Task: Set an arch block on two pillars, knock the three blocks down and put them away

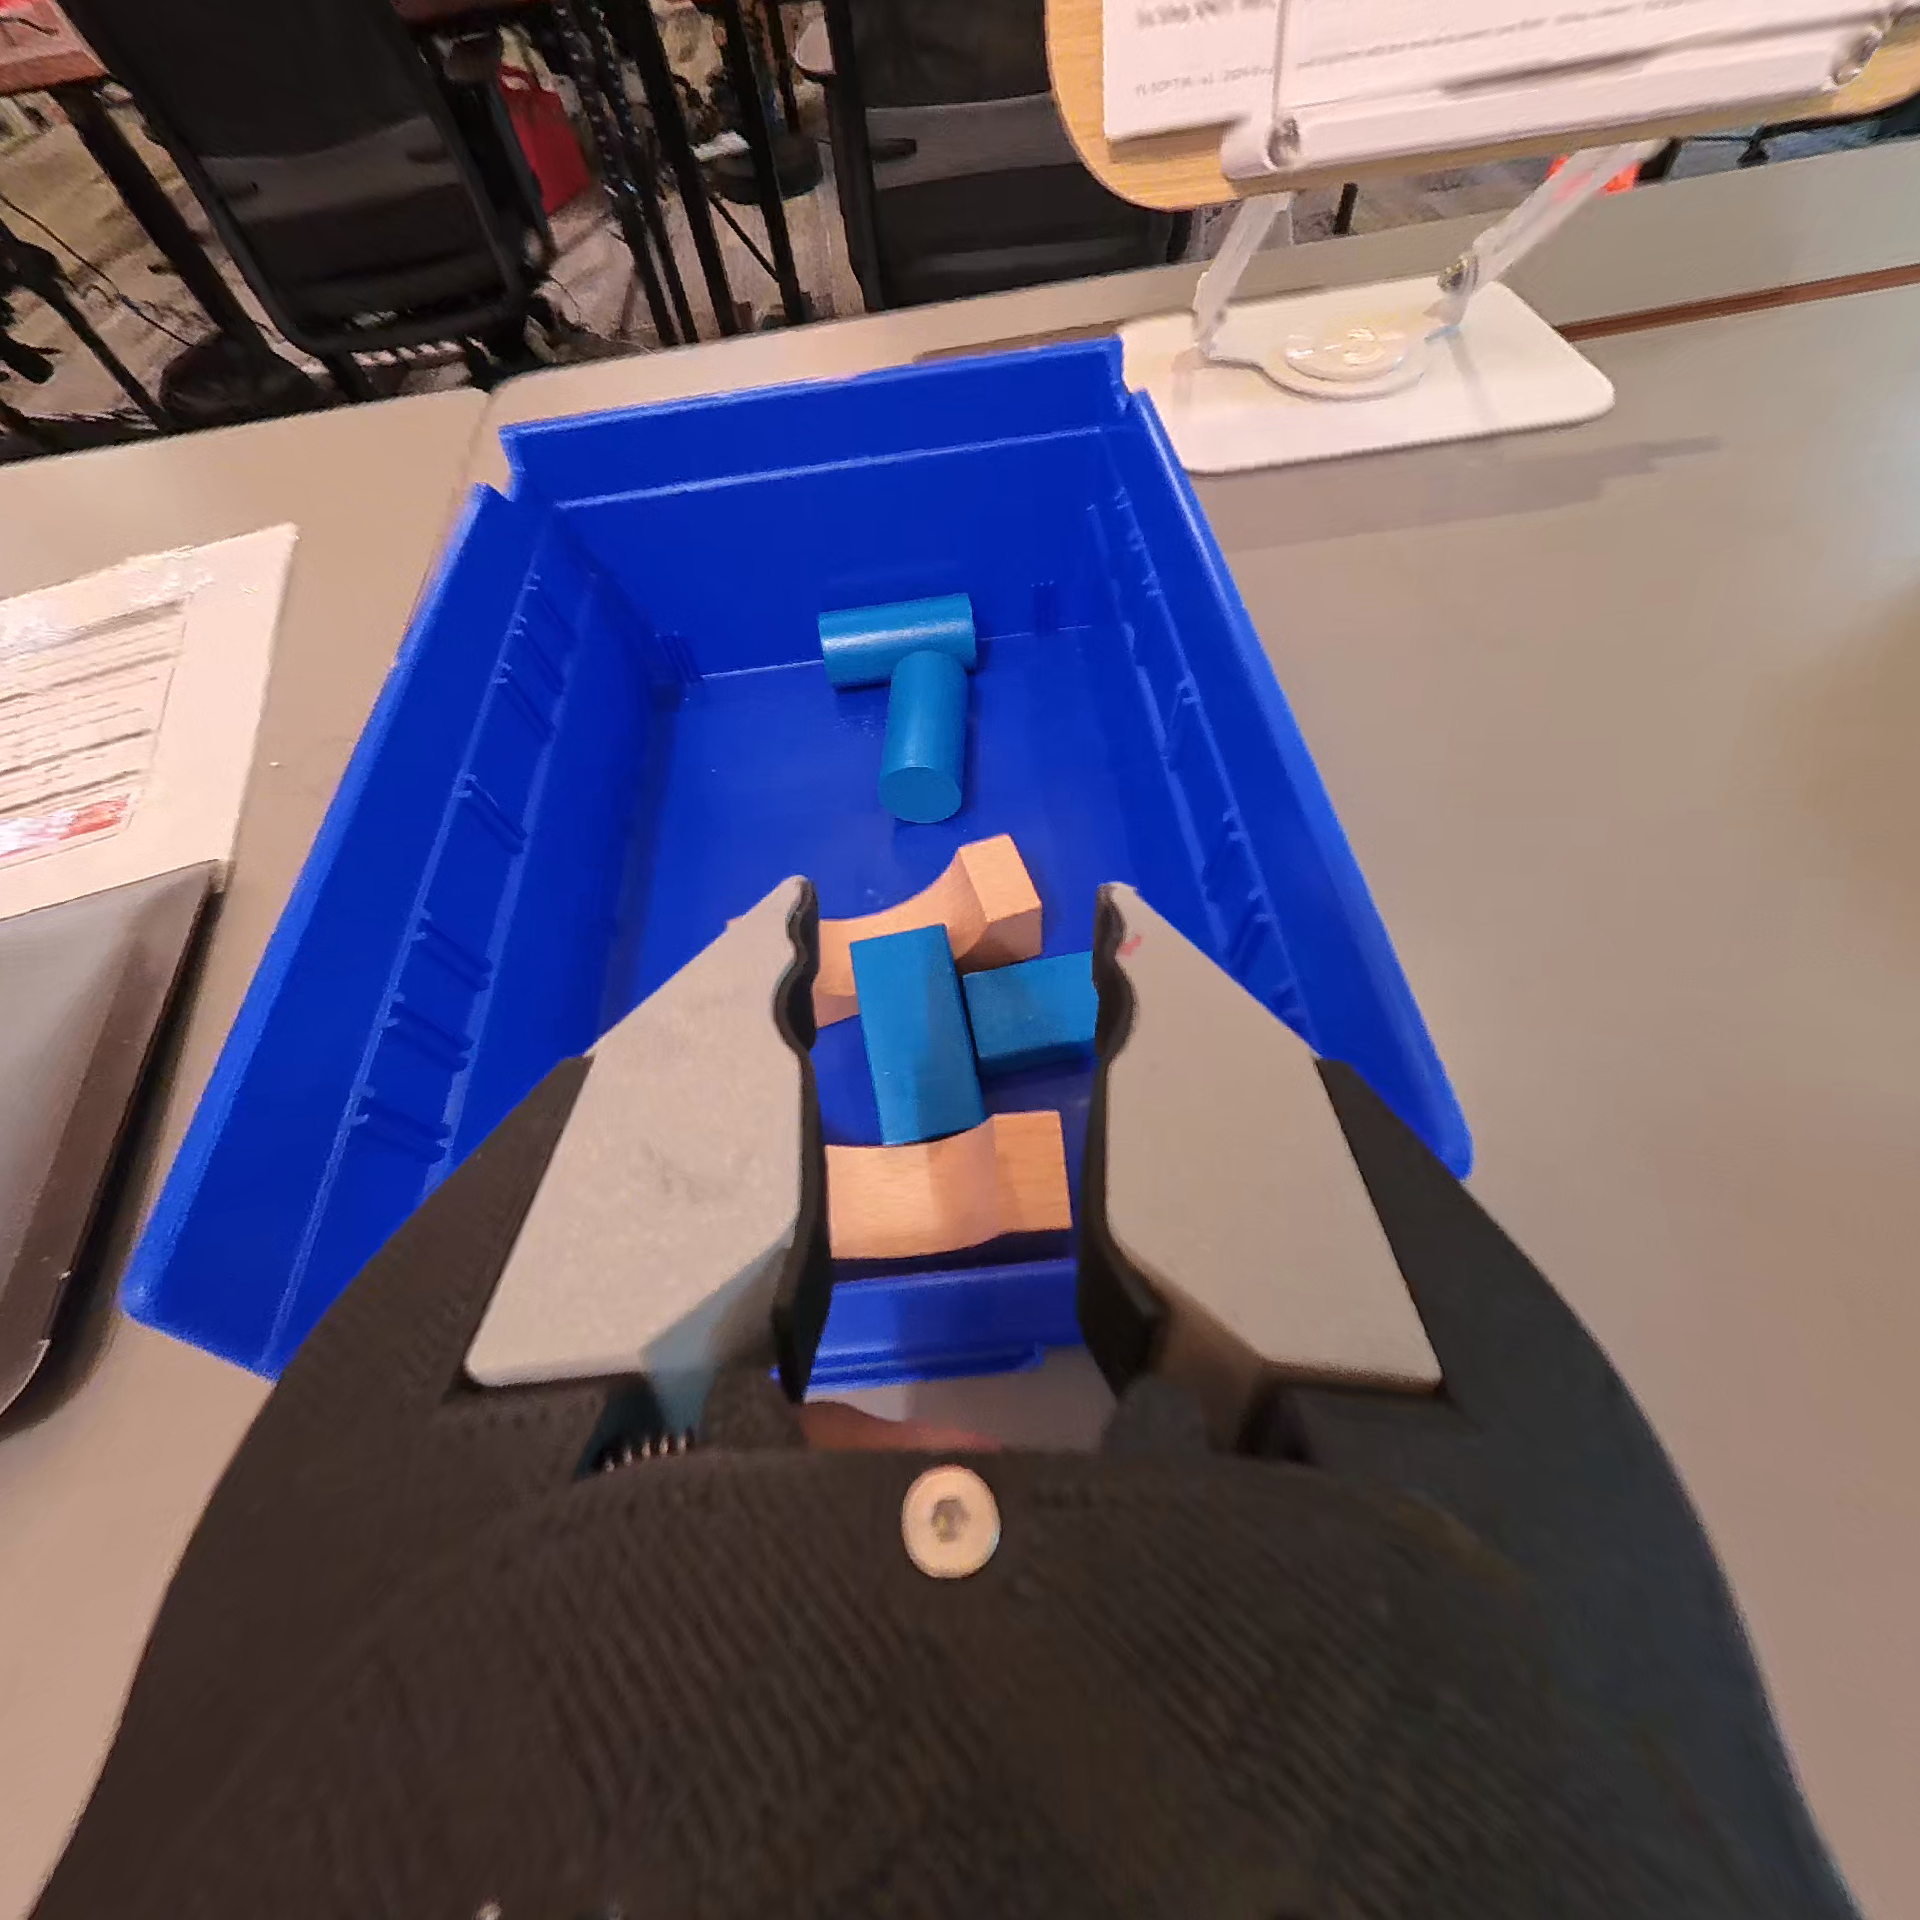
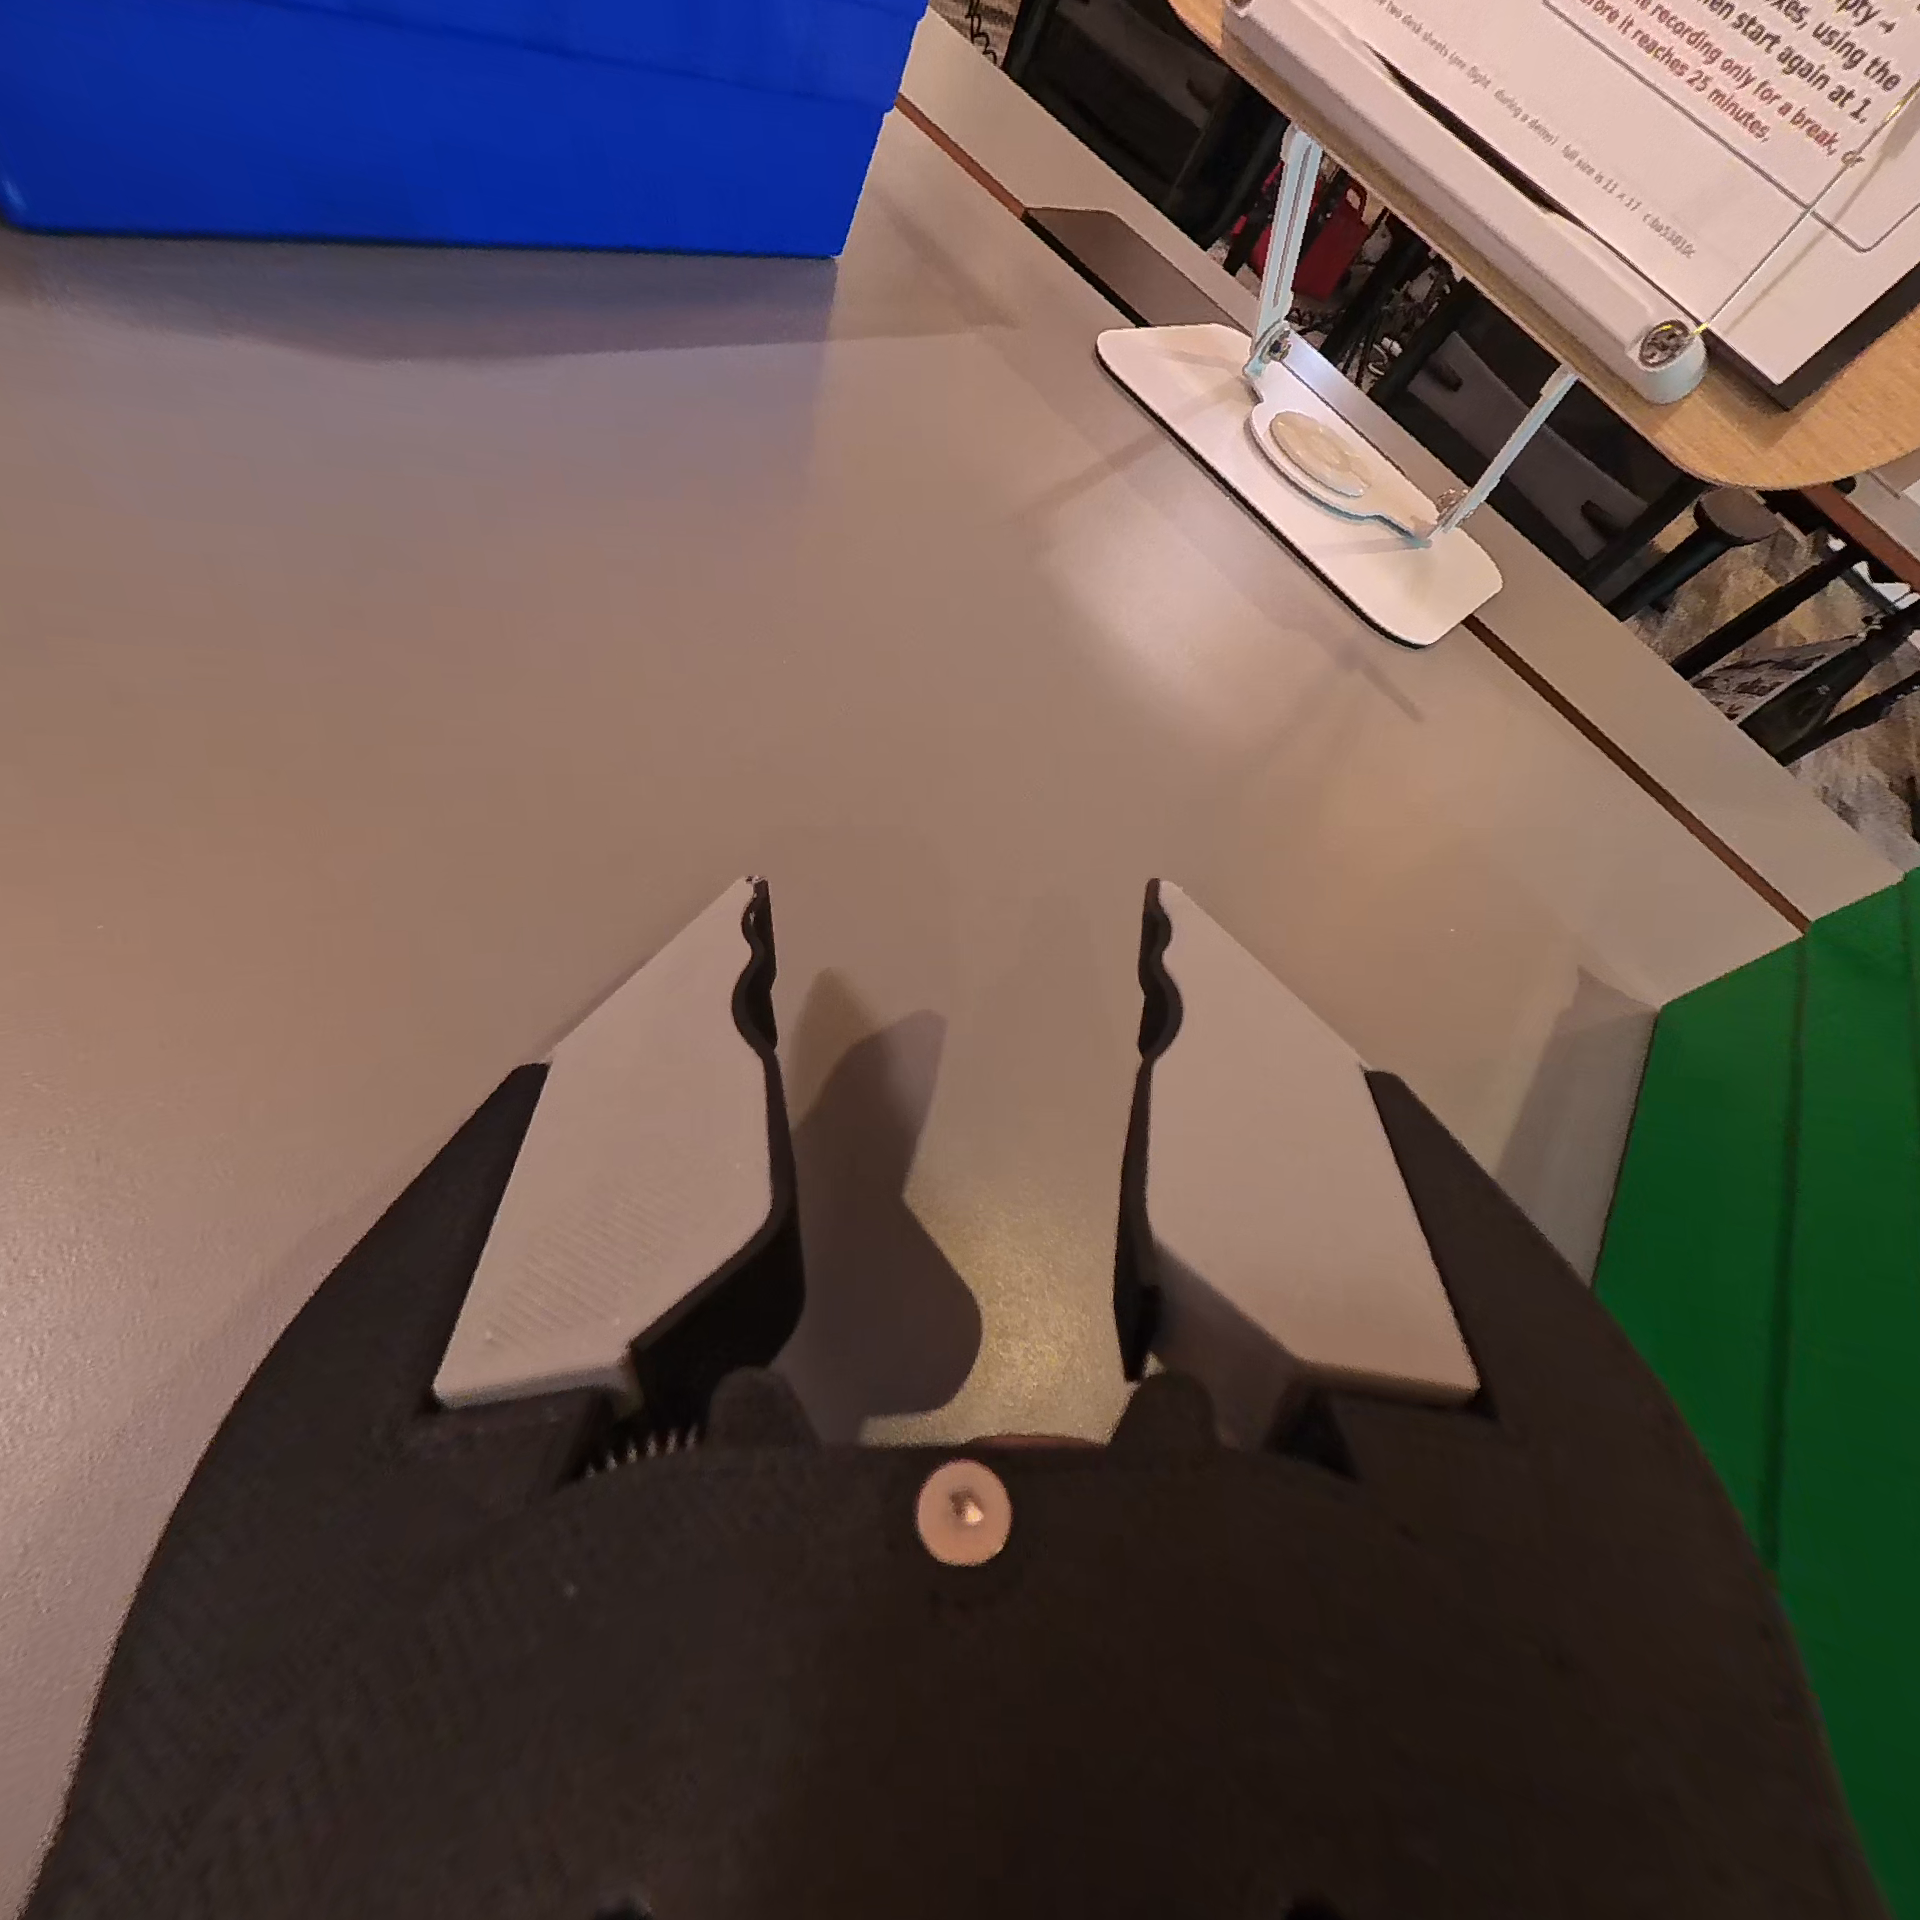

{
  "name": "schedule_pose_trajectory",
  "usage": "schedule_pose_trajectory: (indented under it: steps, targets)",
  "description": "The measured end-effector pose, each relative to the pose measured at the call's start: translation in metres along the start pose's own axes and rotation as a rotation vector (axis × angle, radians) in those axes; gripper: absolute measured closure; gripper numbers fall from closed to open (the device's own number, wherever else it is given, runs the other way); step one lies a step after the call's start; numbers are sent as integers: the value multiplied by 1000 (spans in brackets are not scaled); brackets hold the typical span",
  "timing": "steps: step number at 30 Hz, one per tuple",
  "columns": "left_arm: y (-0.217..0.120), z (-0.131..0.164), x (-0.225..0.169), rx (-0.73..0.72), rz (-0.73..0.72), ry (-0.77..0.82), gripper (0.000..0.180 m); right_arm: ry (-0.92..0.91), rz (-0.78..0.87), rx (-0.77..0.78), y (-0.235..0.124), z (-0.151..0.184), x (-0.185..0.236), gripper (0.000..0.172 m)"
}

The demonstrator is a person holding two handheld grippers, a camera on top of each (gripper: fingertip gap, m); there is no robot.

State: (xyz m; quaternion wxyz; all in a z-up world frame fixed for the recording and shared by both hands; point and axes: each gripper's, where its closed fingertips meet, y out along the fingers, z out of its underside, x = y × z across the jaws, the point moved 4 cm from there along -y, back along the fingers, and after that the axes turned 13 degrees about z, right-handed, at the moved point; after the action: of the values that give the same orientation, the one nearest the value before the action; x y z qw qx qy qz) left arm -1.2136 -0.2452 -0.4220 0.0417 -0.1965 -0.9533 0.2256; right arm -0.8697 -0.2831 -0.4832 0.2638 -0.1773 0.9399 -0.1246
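Blue plastic fills your left view: the bin (image 1: 343, 935) sits on the grey table (image 1: 1558, 831) with all the blocks lying inside it. Two blue cylinders (image 1: 920, 727) lie at the far end, touching in a T shape. Nearer you, one wooden arch (image 1: 977, 899) lies on its side, and a second arch (image 1: 945, 1184) rests just inside the near wall. Two blue bars (image 1: 914, 1039) lie between the arches, touching each other; the longer one has its near end resting in the curve of the near arch. Your left gripper (image 1: 951, 925) hangs above these blocks with its jaws apart, and the pads press on nothing. Whether the right fingertip touches the shorter bar's end you cannot tell, since it hides that end.

Your right gripper (image 2: 956, 925) is over bare table (image 2: 520, 675), jaws spread wide with nothing between them. The bin's outer wall (image 2: 436, 135) shows at the upper left of that view, well apart from the fingers. A white stand (image 2: 1309, 488) carrying a sheet sits toward the table's far edge, and a green surface (image 2: 1808, 1351) lies at the right.
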Motion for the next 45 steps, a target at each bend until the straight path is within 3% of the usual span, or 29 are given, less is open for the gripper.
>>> schedule_pose_trajectory:
  steps: [14,21,22,24,32,34,38,45]
  targets:
    - [17,21,1,141,-25,24,131,-13,7,2,0,1,0,104]
    - [18,21,4,139,-45,29,135,-18,7,4,0,1,1,104]
    - [18,21,5,136,-52,25,141,-19,7,4,0,1,1,104]
    - [18,21,6,138,-68,29,180,-19,8,3,0,1,1,104]
    - [19,22,9,151,-107,39,180,-20,8,4,0,1,1,104]
    - [18,22,10,149,-108,39,166,-19,7,3,0,1,1,104]
    - [17,22,12,144,-100,34,155,-21,8,4,0,1,1,104]
    - [12,21,19,131,-80,-8,155,-26,10,6,0,1,1,104]
